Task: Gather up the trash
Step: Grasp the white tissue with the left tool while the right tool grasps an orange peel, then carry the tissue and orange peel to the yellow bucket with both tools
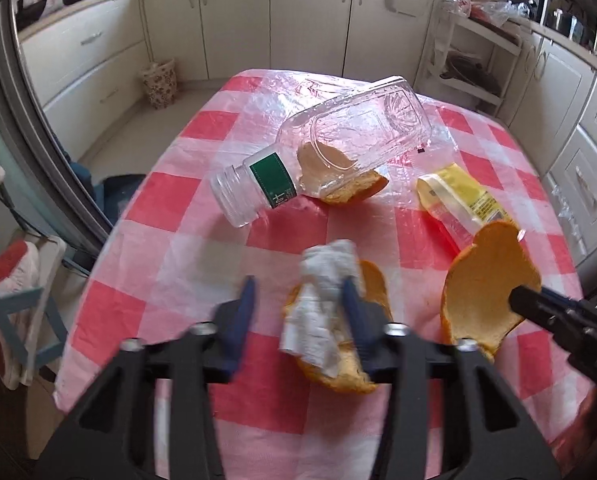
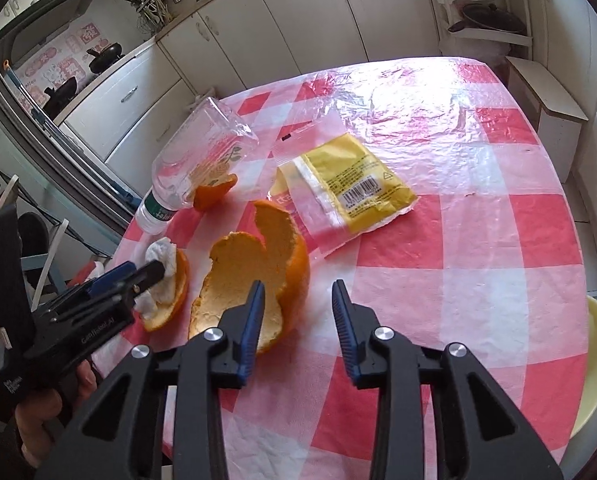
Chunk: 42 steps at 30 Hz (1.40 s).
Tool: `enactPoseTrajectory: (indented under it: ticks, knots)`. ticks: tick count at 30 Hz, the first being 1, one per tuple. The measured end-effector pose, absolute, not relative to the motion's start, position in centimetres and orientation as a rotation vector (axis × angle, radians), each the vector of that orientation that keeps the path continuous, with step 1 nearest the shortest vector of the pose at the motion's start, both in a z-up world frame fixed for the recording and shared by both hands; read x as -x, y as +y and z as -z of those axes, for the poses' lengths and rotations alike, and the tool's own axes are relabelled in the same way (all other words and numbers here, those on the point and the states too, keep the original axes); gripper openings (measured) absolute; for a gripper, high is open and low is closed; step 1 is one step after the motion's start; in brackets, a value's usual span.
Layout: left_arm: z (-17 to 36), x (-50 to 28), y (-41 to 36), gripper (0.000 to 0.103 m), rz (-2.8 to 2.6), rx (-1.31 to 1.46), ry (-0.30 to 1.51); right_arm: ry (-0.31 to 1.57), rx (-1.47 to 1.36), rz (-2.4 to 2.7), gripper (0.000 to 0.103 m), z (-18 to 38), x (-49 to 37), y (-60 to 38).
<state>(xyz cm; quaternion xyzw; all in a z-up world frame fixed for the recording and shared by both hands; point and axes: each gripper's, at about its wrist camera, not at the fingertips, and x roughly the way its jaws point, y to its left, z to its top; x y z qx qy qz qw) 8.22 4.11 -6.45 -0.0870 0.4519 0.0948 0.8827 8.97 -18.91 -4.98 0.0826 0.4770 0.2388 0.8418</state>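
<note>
**Tabletop.** The tabletop (image 1: pixel 170 216) carries a red-and-white checked cloth under clear film. All trash items lie on it.

**Left tool.** The left tool (image 1: pixel 299 282) points down at the near edge of the tabletop. Its jaws stand apart, released. A crumpled white tissue (image 1: pixel 322 304) sits between them. The right-hand finger (image 1: pixel 352 308) lies against the tissue; the other finger is clear of it. The tissue is not clamped. It rests on a curved peel (image 1: pixel 376 292), inner side up. The left wrist picture is slightly blurred at the fingers.

**Right tool.** The right tool (image 2: pixel 298 285) is released, with nothing between its jaws. Its left-hand finger (image 2: pixel 254 312) overlaps the large peel (image 2: pixel 258 264) in the right wrist view; contact cannot be confirmed. In the left wrist view its tip shows in front of the same peel.

**Other trash.**
- A clear bottle (image 1: pixel 346 140), uncapped, green label at the neck, lies on its side near the middle of the tabletop.
- A small peel (image 2: pixel 212 194) lies partly under the bottle.
- A yellow wrapper (image 2: pixel 358 184) with a barcode lies flat just beyond the large peel, touching or overlapping its far edge.

**Operator.** A hand (image 2: pixel 42 420) holds the left tool's grip.
</note>
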Motion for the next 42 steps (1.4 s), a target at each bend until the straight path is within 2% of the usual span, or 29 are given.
enactPoseTrajectory:
  ticks: [1,2,5,15,22,35,42]
  knots:
    - [6.5,-8.3,4.2,0.013,-0.183,0.208,0.941,1.006,-0.166,-0.502,0.020,5.0,-9.0,-18.7]
    - [6.3,-8.1,4.4,0.012,-0.178,0.218,0.932,1.004,-0.158,-0.501,0.012,4.9,-8.8,-18.9]
    - [5.7,-7.8,4.4,0.008,-0.149,0.250,0.911,0.982,-0.138,-0.497,0.008,4.4,-8.4,-19.1]
    - [4.2,-5.9,6.5,0.007,-0.053,0.464,0.863,0.943,-0.113,-0.509,0.007,2.9,-7.0,-20.4]
    - [4.7,-5.5,5.4,0.007,-0.036,0.458,0.870,0.922,-0.130,-0.481,0.007,2.3,-5.9,-22.7]
    - [4.0,-5.5,-0.7,0.007,0.073,0.370,0.863,0.872,-0.187,-0.395,0.007,1.3,-4.4,-28.9]
    - [3.7,-5.7,-6.5,0.007,0.195,0.320,0.879,0.851,-0.246,-0.303,0.007,1.5,-3.6,-34.1]
